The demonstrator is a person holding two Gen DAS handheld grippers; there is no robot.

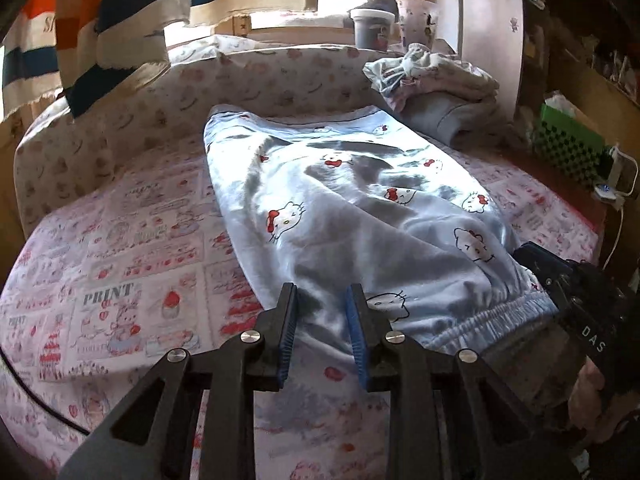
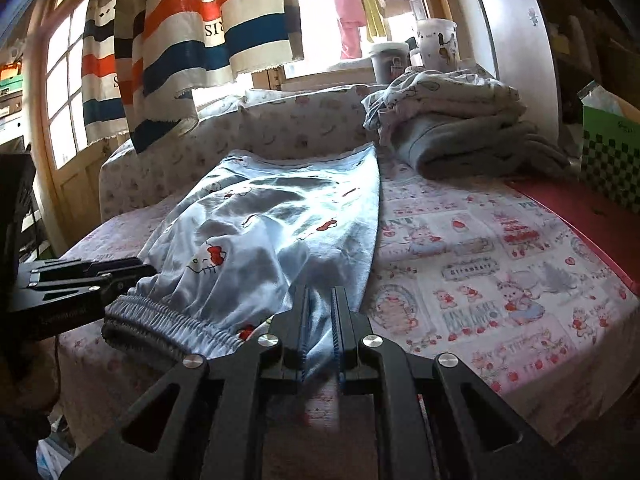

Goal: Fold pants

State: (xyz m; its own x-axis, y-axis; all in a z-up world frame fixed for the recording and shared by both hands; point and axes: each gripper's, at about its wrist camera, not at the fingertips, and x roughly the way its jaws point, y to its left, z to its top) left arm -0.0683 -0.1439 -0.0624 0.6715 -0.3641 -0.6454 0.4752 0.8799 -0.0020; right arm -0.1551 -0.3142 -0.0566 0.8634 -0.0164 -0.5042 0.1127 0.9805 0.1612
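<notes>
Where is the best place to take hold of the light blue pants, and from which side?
Probably the elastic waistband of the light blue pants: it is the thick gathered edge nearest the bed's front, slightly raised. Come from that front edge, pointing toward the leg ends.

We see strong daylight from the window (image 2: 320, 20) blowing out to white glare, soft shadows creasing the pants (image 1: 340, 208), heavy fisheye bending with dark corners, and slight blur near the bottom edges.

One pair of light blue cat-print pants (image 1: 360, 208) lies on one bed (image 1: 132, 264). One stack of folded clothes (image 2: 460, 128) sits at two o'clock. Two cups (image 2: 436, 42) stand on the sill. Two claws (image 1: 322, 294) are in view.
</notes>
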